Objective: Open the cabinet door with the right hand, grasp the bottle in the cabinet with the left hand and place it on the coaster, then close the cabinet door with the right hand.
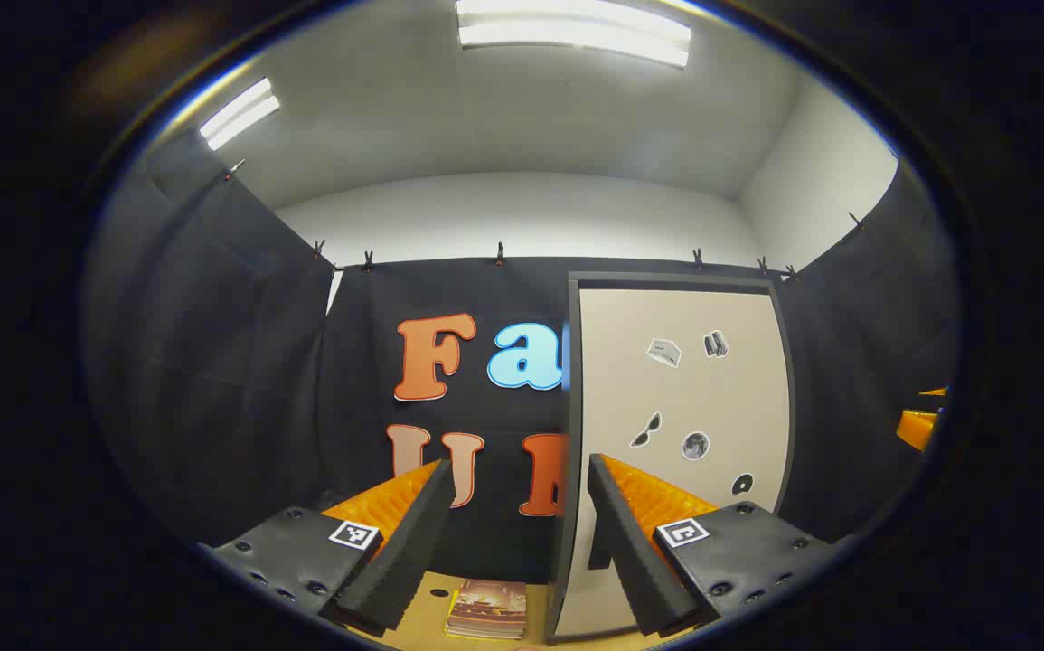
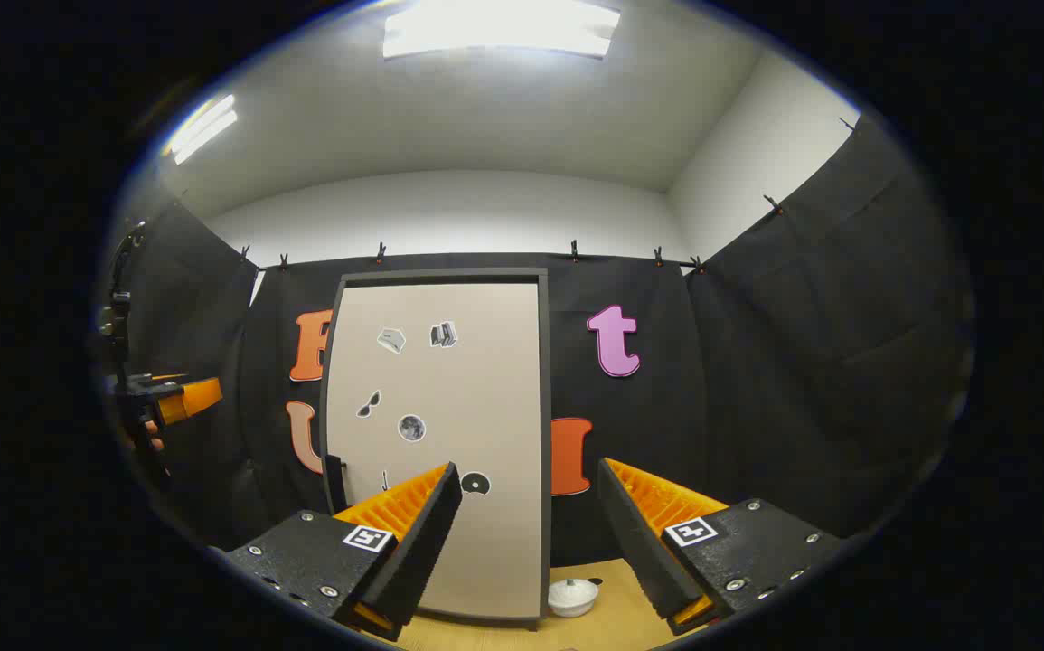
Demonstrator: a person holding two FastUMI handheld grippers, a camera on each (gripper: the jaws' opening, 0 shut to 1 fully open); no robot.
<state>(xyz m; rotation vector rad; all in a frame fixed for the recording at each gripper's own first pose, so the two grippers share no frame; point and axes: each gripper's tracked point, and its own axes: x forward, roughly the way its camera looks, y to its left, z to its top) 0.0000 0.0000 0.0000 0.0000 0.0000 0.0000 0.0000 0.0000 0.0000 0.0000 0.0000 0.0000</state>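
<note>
Both tongs, left [image 1: 514, 542] and right [image 2: 529, 542], wide and empty; door [image 2: 449, 434] shut; opening pending: right must reach handle [image 2: 333, 484]

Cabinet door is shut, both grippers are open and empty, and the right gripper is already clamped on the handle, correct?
Not quite. In the right gripper view the right gripper is open, short of the cabinet door, gripping nothing. The door is shut and the left gripper is open and empty.

Book [image 1: 486, 609] and white lidded bowl [image 2: 572, 597] on tabletop [image 2: 612, 615]
</note>
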